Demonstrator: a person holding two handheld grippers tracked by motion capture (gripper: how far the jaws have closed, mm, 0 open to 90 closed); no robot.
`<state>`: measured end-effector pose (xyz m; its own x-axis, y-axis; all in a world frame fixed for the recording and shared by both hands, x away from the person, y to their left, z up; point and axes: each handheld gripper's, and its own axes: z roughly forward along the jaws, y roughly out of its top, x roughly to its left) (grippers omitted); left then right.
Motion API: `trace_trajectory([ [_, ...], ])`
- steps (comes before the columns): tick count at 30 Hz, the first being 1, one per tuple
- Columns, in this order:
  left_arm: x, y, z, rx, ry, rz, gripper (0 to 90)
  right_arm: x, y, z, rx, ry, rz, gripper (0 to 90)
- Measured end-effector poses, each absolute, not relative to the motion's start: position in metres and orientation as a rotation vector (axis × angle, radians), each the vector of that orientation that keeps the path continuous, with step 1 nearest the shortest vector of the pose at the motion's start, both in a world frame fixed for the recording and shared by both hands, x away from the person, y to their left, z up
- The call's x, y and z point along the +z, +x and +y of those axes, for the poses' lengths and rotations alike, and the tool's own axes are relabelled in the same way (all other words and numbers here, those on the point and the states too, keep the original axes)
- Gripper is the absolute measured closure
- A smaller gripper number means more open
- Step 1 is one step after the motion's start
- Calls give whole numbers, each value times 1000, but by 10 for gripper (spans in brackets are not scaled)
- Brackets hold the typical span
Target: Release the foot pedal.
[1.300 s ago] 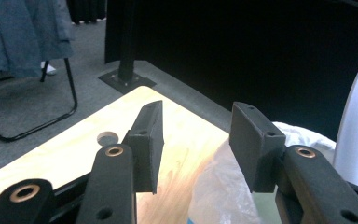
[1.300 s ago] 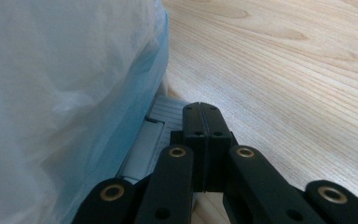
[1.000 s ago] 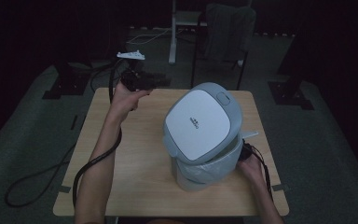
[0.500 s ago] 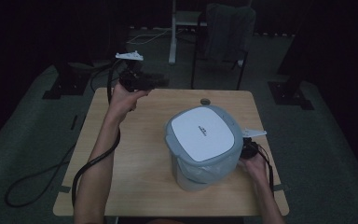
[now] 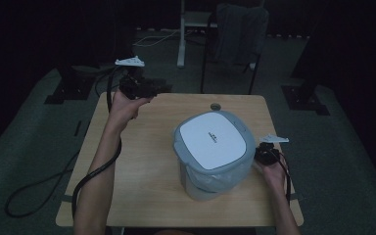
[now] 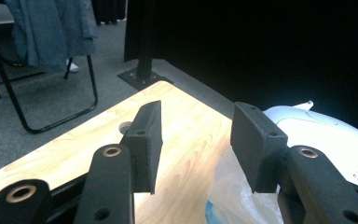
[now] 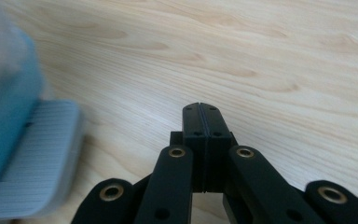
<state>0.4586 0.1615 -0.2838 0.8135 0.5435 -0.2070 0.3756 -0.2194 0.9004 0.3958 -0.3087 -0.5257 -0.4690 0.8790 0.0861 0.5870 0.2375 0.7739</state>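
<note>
Pedal bin (image 5: 214,152) standing on the table (image 5: 142,161), right of centre, lid (image 5: 213,139) down and flat, pale liner bag (image 5: 215,178) bunched around the body under the rim.

Right gripper (image 5: 266,155) low at the bin's right flank, just beside the body, held in the right hand (image 5: 273,172). Jaws fully closed, pad against pad, nothing between them. In the right gripper view, right gripper (image 7: 200,116) pointing down at bare wood; ribbed grey pedal (image 7: 39,156) at the bin's base to the left of the jaws, near but apart from them. No contact with pedal or body visible.

Left gripper (image 5: 144,88) at the far left corner of the table, raised, well apart from the bin, held in the left hand (image 5: 125,105). Jaws apart and just widened a little more, empty between. In the left gripper view, left gripper (image 6: 196,140) aimed across the tabletop; bin lid (image 6: 326,135) and liner visible past the right-hand jaw, farther off.

Small round grommet (image 5: 215,106) in the wood beyond the bin. Chair (image 5: 235,29) with draped cloth behind the table.
</note>
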Motion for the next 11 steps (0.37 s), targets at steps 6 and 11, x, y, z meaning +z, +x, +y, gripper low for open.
trace_trajectory([
  [6, -294, 456, 171, 196, 1844, 733, 534, -533, 398, -315, 1047, 1423, 2110, 899],
  [11, -301, 454, 181, 192, 1822, 754, 531, -537, 400, -313, 1001, 1432, 2101, 870],
])
